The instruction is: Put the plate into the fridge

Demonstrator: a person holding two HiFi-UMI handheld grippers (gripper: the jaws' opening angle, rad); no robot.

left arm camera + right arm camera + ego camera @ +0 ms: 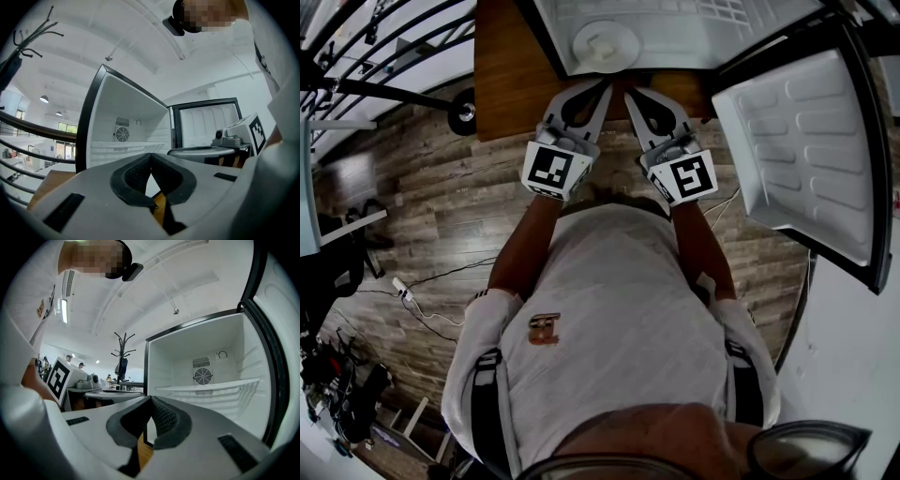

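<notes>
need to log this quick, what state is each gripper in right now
Left gripper: closed, holding nothing.
Right gripper: closed, holding nothing.

Tongs (150, 398) together; open fridge (220, 380) beyond

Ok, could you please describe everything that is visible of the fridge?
The fridge is box-shaped, with a black frame and a white, plastic-looking inside. Its door stands wide open on the person's right, and its inner lining is moulded with ribs. The back wall carries a round fan grille just above a thin shelf. The fridge stands on a wooden surface, and a white plate lies inside.
</notes>
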